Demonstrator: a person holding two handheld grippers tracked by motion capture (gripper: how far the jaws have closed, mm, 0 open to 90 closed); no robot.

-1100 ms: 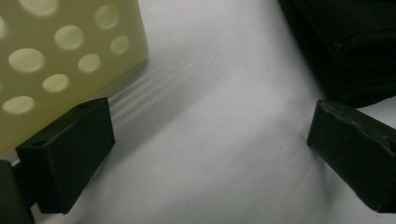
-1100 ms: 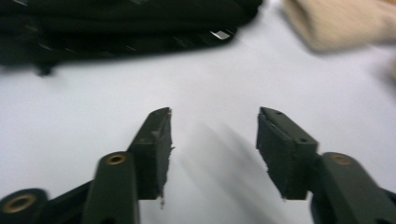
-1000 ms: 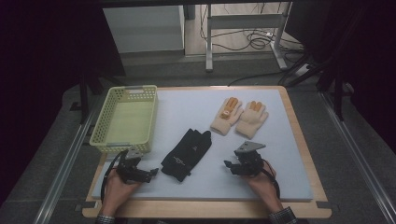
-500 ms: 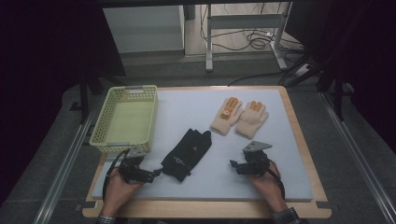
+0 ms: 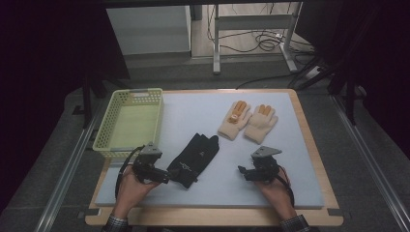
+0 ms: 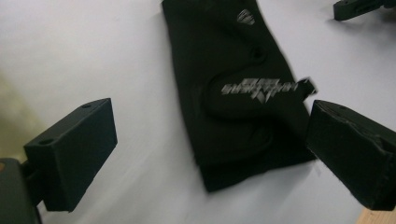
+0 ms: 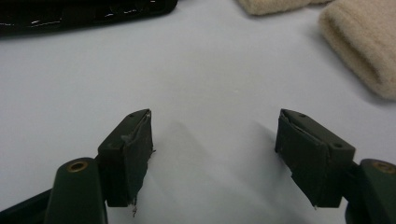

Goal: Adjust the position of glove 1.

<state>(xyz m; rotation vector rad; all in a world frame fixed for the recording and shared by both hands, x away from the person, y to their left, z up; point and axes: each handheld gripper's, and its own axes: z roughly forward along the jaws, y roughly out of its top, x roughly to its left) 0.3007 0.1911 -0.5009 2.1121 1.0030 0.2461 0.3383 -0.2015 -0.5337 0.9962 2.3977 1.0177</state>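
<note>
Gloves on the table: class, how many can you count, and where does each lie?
3. One black glove lies by the left gripper; two beige gloves, and, lie side by side farther back. Another black glove could be hidden underneath.

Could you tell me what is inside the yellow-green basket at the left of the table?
The basket looks empty: the high view shows only its bare floor. The strip just behind its near wall is hidden by that wall.
</note>
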